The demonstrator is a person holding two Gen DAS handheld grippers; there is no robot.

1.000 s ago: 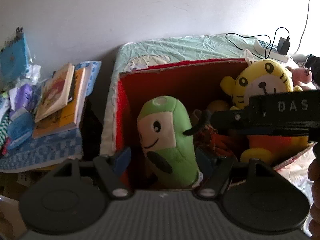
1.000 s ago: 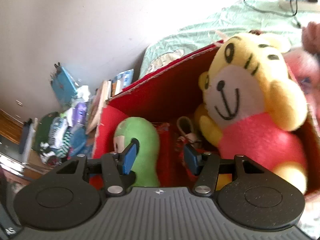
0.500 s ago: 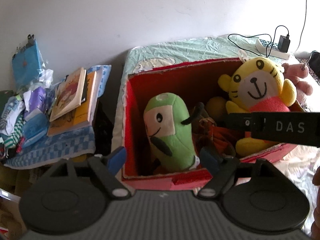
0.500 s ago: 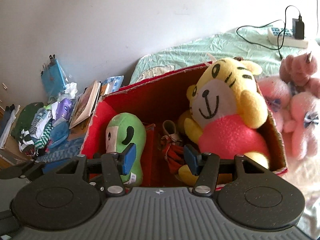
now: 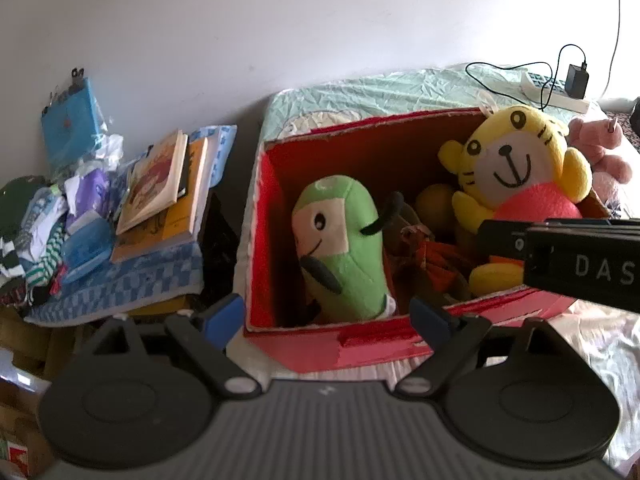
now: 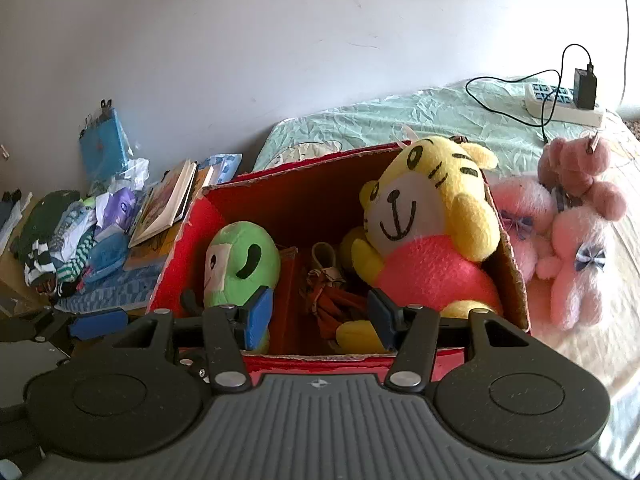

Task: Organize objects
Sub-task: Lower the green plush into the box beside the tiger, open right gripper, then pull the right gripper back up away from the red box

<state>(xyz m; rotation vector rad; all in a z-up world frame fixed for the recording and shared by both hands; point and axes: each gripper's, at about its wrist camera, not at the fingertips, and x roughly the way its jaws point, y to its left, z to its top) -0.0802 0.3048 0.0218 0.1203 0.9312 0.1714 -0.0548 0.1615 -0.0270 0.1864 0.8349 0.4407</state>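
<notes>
The left gripper (image 5: 328, 318) hangs with its jaws spread wide and nothing between them. Past the jaws, a red cardboard box (image 5: 320, 344) sits on a bed with a pale green sheet (image 5: 380, 92). Inside the box, straight ahead between the 2 blue pads, a green plush toy (image 5: 340, 244) stands upright; ahead and to the right of the right pad, a yellow tiger plush (image 5: 516, 168) in a pink top leans in the far corner, with an orange item (image 5: 436, 260) lying between the 2 toys.

The right gripper (image 6: 320, 312) is also empty, its jaws parted to a moderate gap over the box's near rim. The green plush is just behind its left pad, the tiger just behind its right pad. Well right of the jaws, outside the box, 3 pink plush toys (image 6: 568, 224) lie touching each other. Far left of both jaws, books (image 5: 164, 192) and clothes (image 5: 40, 224) are piled on a blue checked cloth (image 5: 120, 280).
</notes>
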